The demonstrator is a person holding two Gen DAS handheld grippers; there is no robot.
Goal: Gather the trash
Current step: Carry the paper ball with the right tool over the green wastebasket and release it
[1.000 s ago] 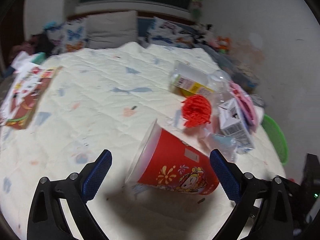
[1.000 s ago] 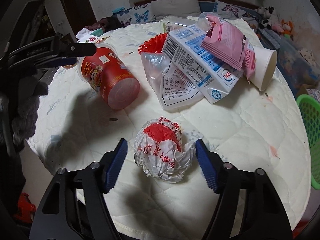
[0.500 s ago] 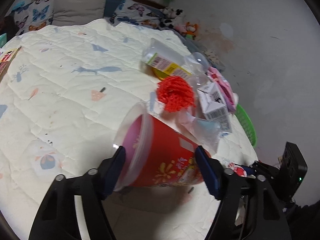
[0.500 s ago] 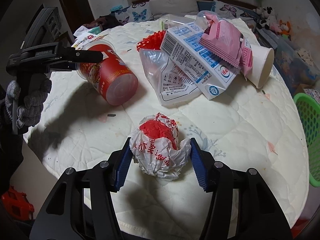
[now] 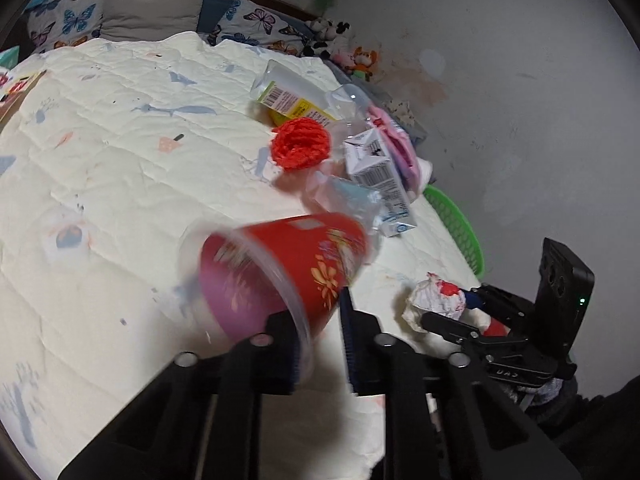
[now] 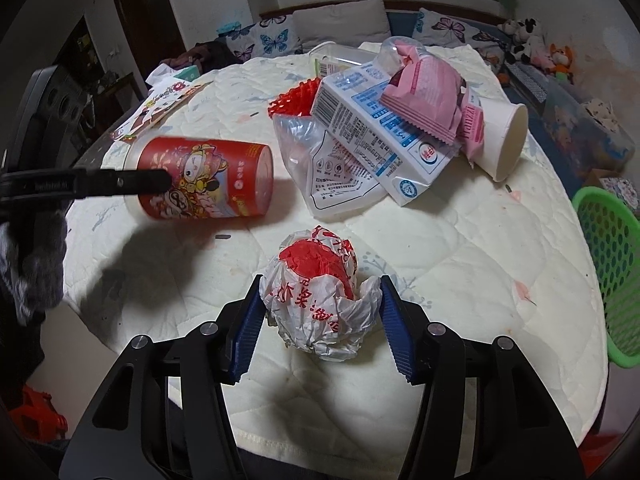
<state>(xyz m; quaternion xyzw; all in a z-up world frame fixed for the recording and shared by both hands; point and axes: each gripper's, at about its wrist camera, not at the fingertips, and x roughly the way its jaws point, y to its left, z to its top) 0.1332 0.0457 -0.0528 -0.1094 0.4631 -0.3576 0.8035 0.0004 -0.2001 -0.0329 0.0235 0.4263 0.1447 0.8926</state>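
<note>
My left gripper [image 5: 320, 344] is shut on the rim of a red printed tub [image 5: 288, 268] and holds it tilted just above the quilted table; the tub also shows in the right wrist view [image 6: 208, 180]. My right gripper [image 6: 320, 324] is shut on a crumpled white-and-red paper wrapper [image 6: 316, 292] near the table's front edge; the wrapper also shows in the left wrist view [image 5: 436, 300]. A trash pile lies behind: a red mesh net [image 5: 300, 144], a blue-and-white carton [image 6: 376, 140], a pink snack bag [image 6: 432, 96], a clear bag [image 6: 320, 168], and a white paper cup [image 6: 504, 140].
A green plastic basket [image 6: 612, 272] stands off the table's right edge; it also shows in the left wrist view [image 5: 456, 224]. A clear labelled container [image 5: 288, 96] lies behind the pile. A printed box [image 6: 160, 100] lies at the far left. Pillows line the back.
My left gripper closed on the red tub's rim and tipped it up. My right gripper closed onto the crumpled wrapper.
</note>
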